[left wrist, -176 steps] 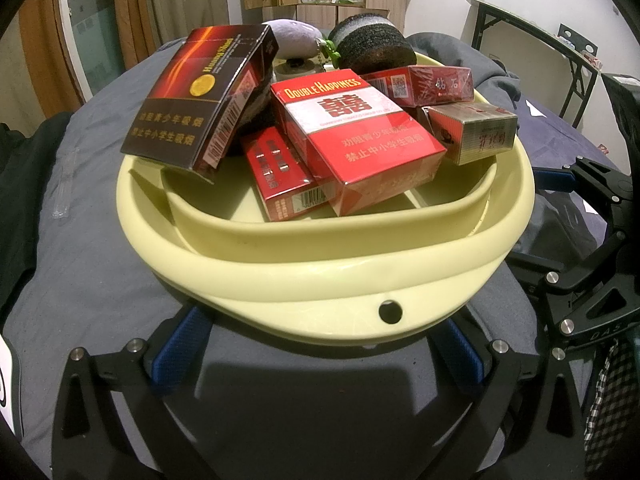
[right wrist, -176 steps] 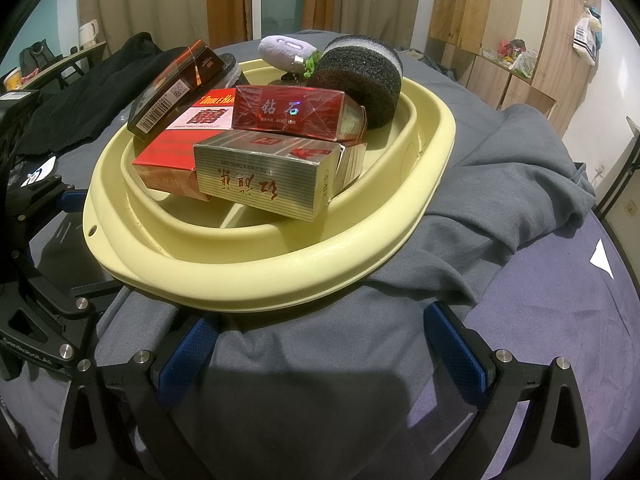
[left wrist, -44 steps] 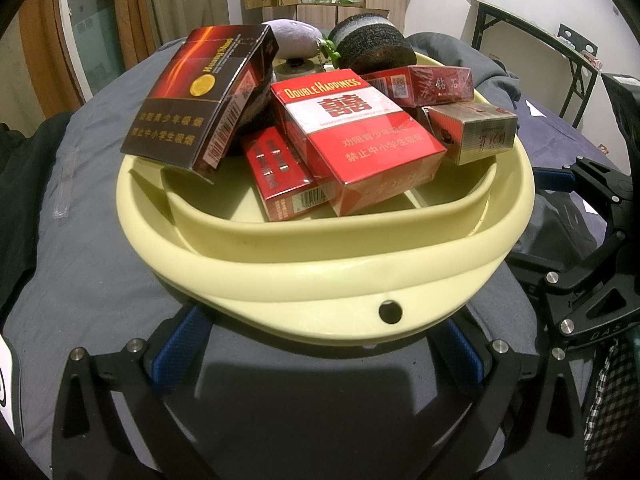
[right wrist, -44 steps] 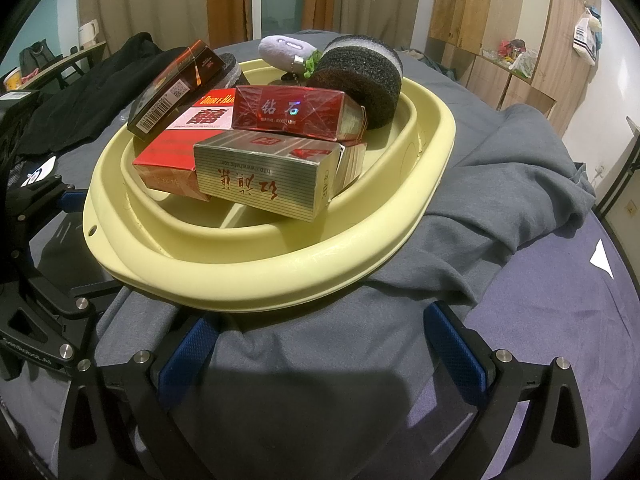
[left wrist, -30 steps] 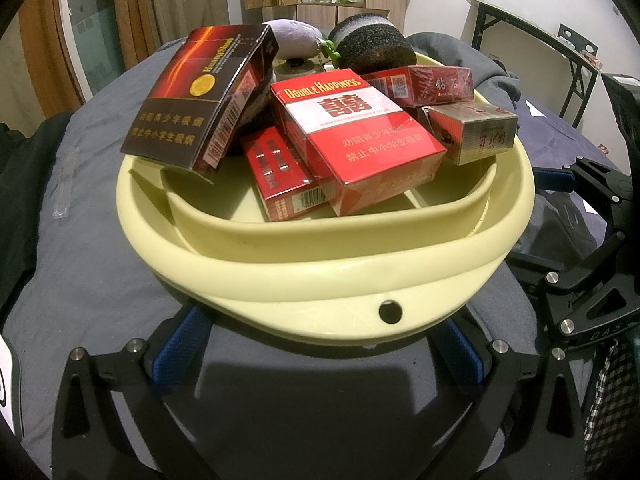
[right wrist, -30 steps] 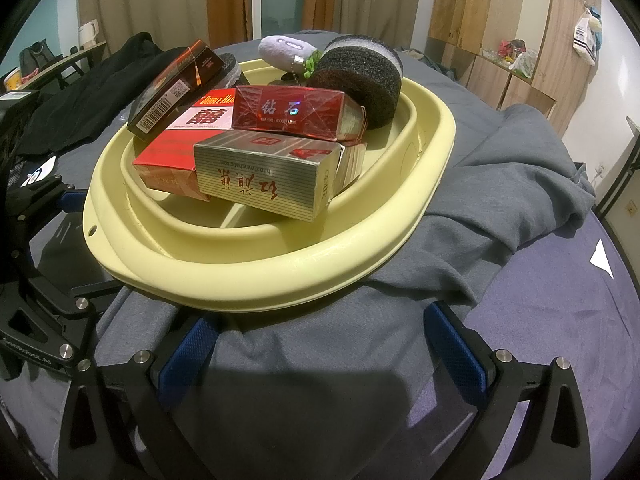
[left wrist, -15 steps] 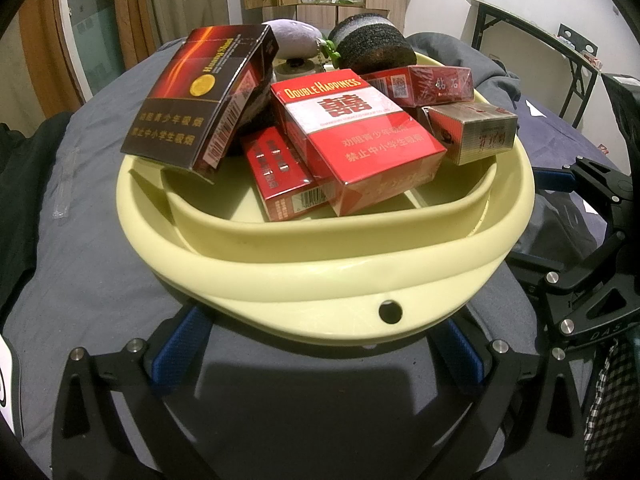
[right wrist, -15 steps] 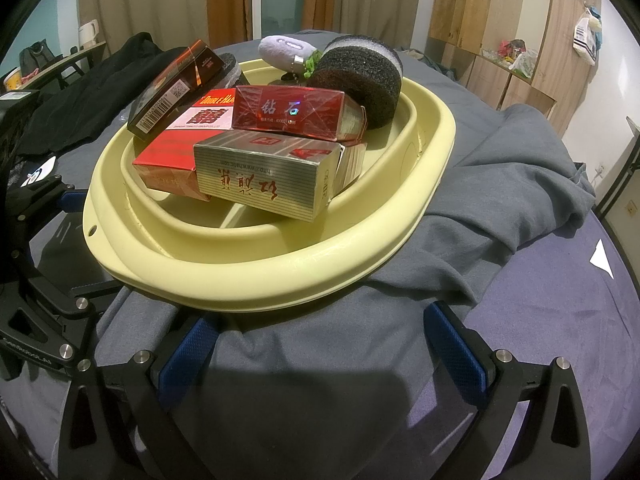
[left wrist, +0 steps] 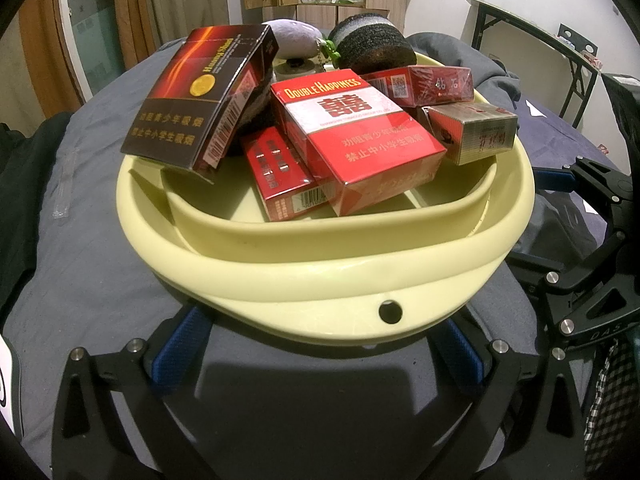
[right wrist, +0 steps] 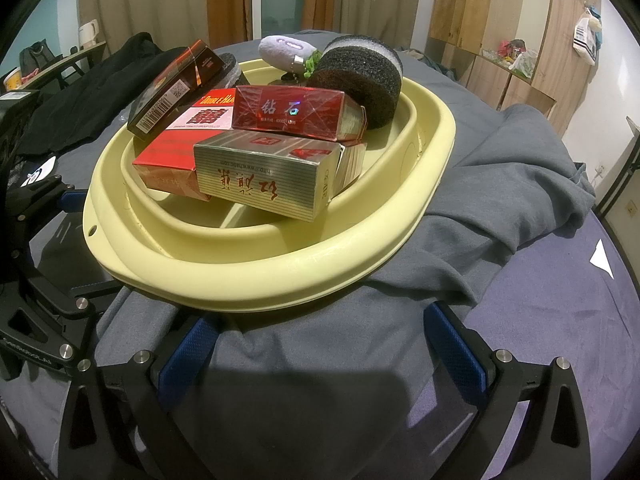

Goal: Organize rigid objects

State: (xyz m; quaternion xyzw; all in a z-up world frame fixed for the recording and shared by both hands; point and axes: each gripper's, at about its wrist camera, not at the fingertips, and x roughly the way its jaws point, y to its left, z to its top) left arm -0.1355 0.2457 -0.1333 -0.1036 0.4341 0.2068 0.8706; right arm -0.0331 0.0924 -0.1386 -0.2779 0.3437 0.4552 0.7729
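Note:
A pale yellow basin (left wrist: 320, 276) (right wrist: 280, 272) sits on a grey cloth and holds several cigarette boxes: a dark box (left wrist: 204, 96), a red Double Happiness box (left wrist: 356, 140) (right wrist: 188, 136), a small red box (left wrist: 280, 172), a dark red box (left wrist: 424, 84) (right wrist: 288, 110) and a silver box (left wrist: 472, 130) (right wrist: 264, 178). A black round sponge (left wrist: 372, 42) (right wrist: 360, 76) and a lilac plush toy (left wrist: 294, 38) (right wrist: 284, 50) lie at the far side. My left gripper (left wrist: 320, 344) is open and empty below the near rim. My right gripper (right wrist: 320, 340) is open and empty in front of the basin.
A grey garment (right wrist: 516, 184) is bunched under and right of the basin. Dark clothes (right wrist: 80, 92) lie at the left. Wooden cabinets (right wrist: 496, 20) and a folding table (left wrist: 532, 20) stand behind. Each gripper shows at the edge of the other's view (left wrist: 592, 240).

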